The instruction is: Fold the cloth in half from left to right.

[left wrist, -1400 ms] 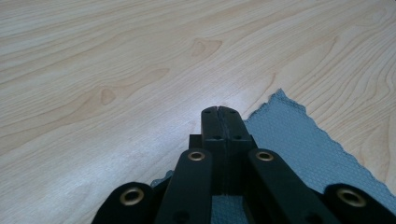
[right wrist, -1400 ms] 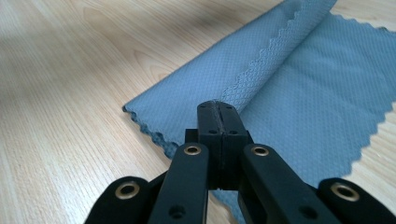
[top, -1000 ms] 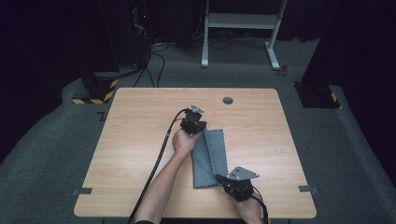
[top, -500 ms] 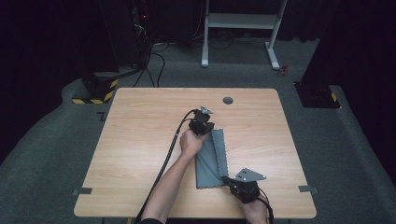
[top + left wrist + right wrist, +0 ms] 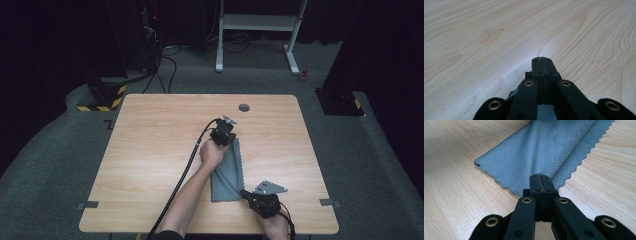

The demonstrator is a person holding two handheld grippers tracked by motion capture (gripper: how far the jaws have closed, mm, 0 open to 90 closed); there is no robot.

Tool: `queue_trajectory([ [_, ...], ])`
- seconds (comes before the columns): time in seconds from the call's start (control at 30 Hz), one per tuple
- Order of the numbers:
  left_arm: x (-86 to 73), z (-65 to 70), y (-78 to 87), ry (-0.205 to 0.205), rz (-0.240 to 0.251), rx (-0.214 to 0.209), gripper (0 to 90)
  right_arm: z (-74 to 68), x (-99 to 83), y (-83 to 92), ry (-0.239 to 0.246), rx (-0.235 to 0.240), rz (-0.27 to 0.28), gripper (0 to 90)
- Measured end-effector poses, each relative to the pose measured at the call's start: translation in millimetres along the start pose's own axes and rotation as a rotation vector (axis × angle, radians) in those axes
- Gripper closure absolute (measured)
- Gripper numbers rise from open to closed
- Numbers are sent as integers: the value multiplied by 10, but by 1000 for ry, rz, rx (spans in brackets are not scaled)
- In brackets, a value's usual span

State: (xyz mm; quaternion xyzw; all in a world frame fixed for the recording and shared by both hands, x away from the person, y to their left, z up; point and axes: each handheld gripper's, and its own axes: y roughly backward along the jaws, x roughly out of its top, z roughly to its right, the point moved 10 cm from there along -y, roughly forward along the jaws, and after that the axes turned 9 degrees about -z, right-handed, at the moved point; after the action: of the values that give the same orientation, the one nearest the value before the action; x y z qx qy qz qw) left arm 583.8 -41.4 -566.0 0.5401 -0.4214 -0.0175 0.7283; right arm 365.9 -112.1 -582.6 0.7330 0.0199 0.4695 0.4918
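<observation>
High view shows the grey cloth (image 5: 229, 172) folded into a strip on the table (image 5: 150, 150), stretched between left gripper (image 5: 226, 142) and right gripper (image 5: 246, 193). Right gripper view reveals the cloth's scalloped edge; both grippers' jaws are clamped on cloth corners.

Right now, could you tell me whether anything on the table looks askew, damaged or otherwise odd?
Nothing looks damaged or spilled. The grey cloth lies folded lengthwise at a slant across the table, its scalloped edges not lined up. The left gripper pinches its far end, the right gripper its near corner.
</observation>
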Motion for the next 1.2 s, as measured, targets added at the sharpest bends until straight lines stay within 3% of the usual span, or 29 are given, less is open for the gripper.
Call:
queue_trajectory([
  [0.27,-2,27,-79,-3,-4,4,890,30,-15,-9,-21,1,-17,891],
  [0.3,-10,27,-79,-1,-6,-5,848,37,-17,-7,-22,0,-17,878],
  [0.37,-13,13,-49,14,0,1,662,76,-13,7,-37,-16,-11,823],
  [0.4,-14,-5,-25,12,6,11,597,110,-6,23,-48,-20,-6,821],
  [0.5,-52,-48,112,33,30,19,521,178,22,76,-68,-35,10,805],
  [0.57,-147,-102,244,18,35,37,495,233,60,116,-69,-43,25,803],
  [0.63,-266,-157,353,-1,23,67,477,261,101,129,-65,-42,27,802],
  [0.77,-527,-193,559,15,14,72,453,296,215,50,-14,-50,-4,794],
  [0.9,-800,-103,730,7,17,71,427,317,311,-111,27,-50,-41,774],
  [1.03,-1031,146,839,-5,13,30,395,359,357,-223,44,-51,-52,768],
  [1.2,-1290,390,851,-48,-16,28,370,381,371,-301,52,-48,-70,757],
])
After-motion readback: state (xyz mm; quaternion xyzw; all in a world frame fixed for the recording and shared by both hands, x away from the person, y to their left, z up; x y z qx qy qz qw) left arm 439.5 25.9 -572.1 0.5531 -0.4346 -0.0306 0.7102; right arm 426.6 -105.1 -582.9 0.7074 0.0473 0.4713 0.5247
